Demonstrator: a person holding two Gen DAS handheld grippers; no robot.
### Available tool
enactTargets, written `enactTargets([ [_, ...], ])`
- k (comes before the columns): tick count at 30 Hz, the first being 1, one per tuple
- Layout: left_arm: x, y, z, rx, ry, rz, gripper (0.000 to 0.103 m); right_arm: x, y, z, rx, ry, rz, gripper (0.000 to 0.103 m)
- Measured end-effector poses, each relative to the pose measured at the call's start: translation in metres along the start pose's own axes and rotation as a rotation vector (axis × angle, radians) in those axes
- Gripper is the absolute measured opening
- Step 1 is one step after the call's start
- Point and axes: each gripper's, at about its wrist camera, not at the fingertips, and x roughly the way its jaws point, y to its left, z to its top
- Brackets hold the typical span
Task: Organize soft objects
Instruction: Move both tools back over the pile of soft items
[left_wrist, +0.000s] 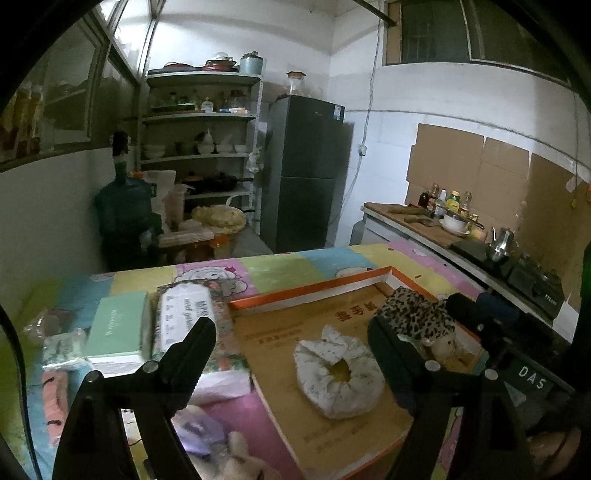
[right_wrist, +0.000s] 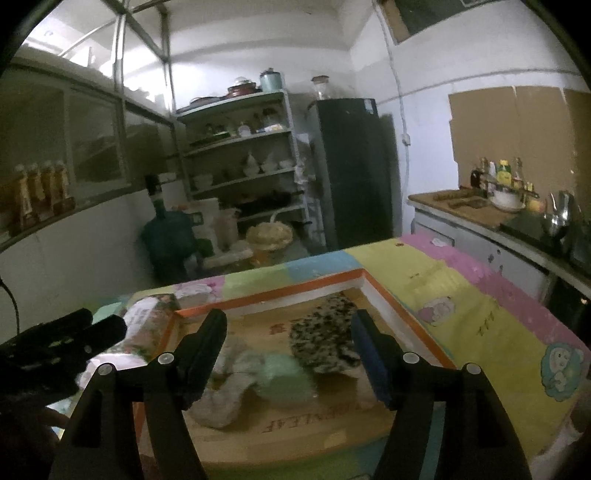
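A shallow cardboard box with an orange rim (left_wrist: 314, 291) (right_wrist: 391, 306) lies on the table. Inside it are a white speckled ring of cloth (left_wrist: 338, 373) and a leopard-print plush (left_wrist: 417, 317) (right_wrist: 325, 343). My left gripper (left_wrist: 290, 326) hangs open above the box, the ring just beyond its fingers and untouched. My right gripper (right_wrist: 288, 326) (left_wrist: 476, 308) is also open and empty, hovering short of the leopard plush. In the right wrist view a grey-white cloth (right_wrist: 227, 391) and a blurred pale green lump (right_wrist: 290, 376) lie in the box below the fingers. The left gripper (right_wrist: 66, 339) shows at that view's left edge.
Left of the box sit a floral tissue pack (left_wrist: 192, 321) and a pale green box (left_wrist: 118, 328). A beige plush (left_wrist: 236, 454) and purple cloth (left_wrist: 199, 428) lie at the table's near edge. A counter with a stove (left_wrist: 532, 280) runs along the right.
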Motion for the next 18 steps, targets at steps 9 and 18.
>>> enactTargets([
  [9,-0.025,0.021,-0.008,-0.023,0.000,-0.011,0.084,-0.016,0.037,0.001,-0.057,-0.016,0.046,0.072],
  [18,-0.054,0.057,-0.020,-0.080,-0.012,0.069,0.084,-0.020,0.086,-0.006,-0.132,0.001,0.160,0.072],
])
